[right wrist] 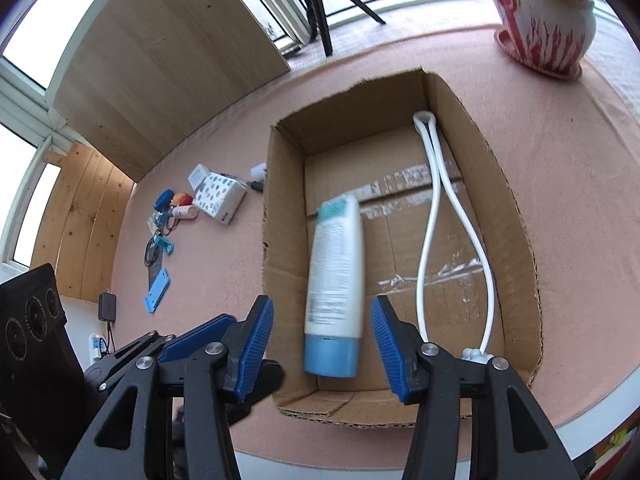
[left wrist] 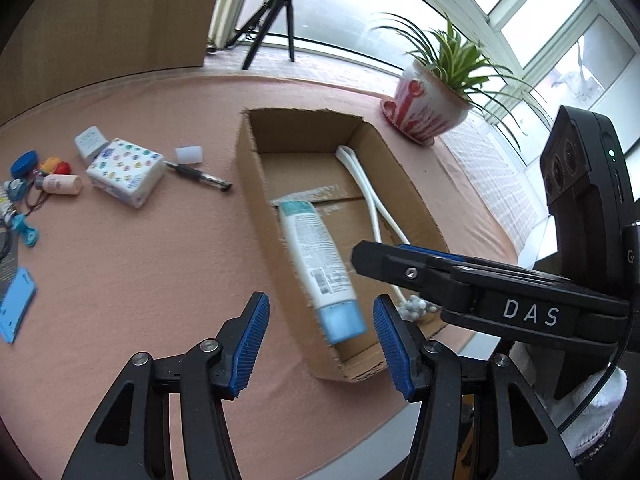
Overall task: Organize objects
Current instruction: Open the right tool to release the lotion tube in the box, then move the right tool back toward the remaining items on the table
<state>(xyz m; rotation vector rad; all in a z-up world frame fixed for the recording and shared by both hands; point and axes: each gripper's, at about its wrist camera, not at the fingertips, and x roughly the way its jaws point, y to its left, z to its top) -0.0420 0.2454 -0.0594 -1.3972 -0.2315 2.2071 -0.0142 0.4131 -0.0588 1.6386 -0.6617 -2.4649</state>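
Right wrist view is showing the white squeeze tube with a blue cap (right wrist: 334,280) dropping into the brown cardboard box (right wrist: 516,216) – the right gripper (right wrist: 322,344) is standing with jaws apart, touching nothing, to let it go.

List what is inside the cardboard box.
Inside the cardboard box: a white tube with a blue cap, blurred, and a looped white cord along the right wall. The floor under the tube is covered.
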